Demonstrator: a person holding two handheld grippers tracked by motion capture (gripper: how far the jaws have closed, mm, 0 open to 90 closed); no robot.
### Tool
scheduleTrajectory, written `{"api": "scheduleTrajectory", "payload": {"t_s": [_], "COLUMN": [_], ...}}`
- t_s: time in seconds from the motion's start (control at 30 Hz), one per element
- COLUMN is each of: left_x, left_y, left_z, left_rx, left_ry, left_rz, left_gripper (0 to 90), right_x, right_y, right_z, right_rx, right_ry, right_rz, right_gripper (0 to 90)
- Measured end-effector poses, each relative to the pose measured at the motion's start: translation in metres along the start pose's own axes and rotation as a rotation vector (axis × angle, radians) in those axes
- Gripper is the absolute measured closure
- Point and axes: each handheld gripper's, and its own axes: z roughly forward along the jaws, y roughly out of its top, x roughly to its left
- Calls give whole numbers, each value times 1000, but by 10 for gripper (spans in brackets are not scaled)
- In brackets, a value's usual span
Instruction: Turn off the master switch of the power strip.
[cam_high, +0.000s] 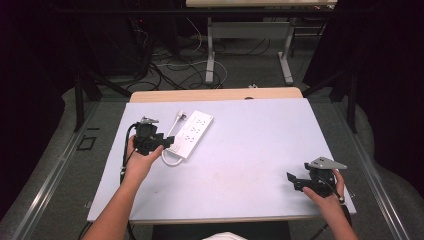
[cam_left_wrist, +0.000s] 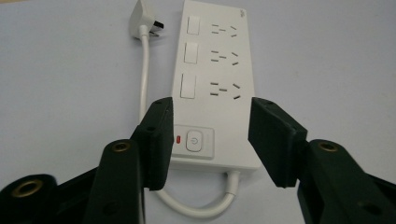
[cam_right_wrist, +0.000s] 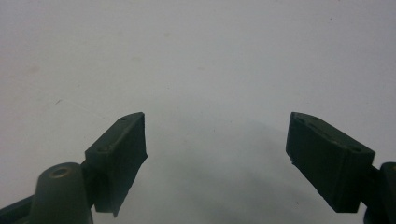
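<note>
A white power strip (cam_high: 192, 132) lies flat on the pale table (cam_high: 250, 165), left of centre. In the left gripper view the strip (cam_left_wrist: 212, 70) shows three sockets with switches and a main button beside a red light. Its white cable (cam_left_wrist: 144, 74) loops round the near end and runs up to the plug (cam_left_wrist: 142, 21), which rests on the table beside the far end. My left gripper (cam_left_wrist: 210, 126) is open, its jaws standing on either side of the strip's button end (cam_high: 170, 143). My right gripper (cam_high: 293, 180) is open over bare table at the front right, with nothing between its jaws (cam_right_wrist: 215, 140).
The table's front edge runs just below both hands. Beyond the far edge the floor holds tangled cables (cam_high: 170, 70) and the legs of another table (cam_high: 210, 55). Dark curtains (cam_high: 385, 75) close off both sides.
</note>
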Motion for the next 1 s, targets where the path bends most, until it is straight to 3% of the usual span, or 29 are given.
{"api": "scheduleTrajectory", "payload": {"t_s": [0.17, 0.3, 0.7, 1.0], "left_x": [-2, -3, 3, 8], "left_y": [3, 4, 5, 1], "left_z": [7, 12, 25, 36], "left_rx": [3, -6, 50, 79], "left_ry": [5, 3, 5, 13], "left_rz": [-14, -35, -66, -81], "left_gripper": [641, 669, 837, 900], "right_x": [-1, -1, -2, -2], "right_y": [-1, -1, -2, -2], "right_z": [1, 2, 2, 2], "right_rx": [5, 4, 5, 9], "right_ry": [2, 6, 8, 13], "right_rz": [4, 5, 6, 7], "right_gripper": [194, 194, 193, 193]}}
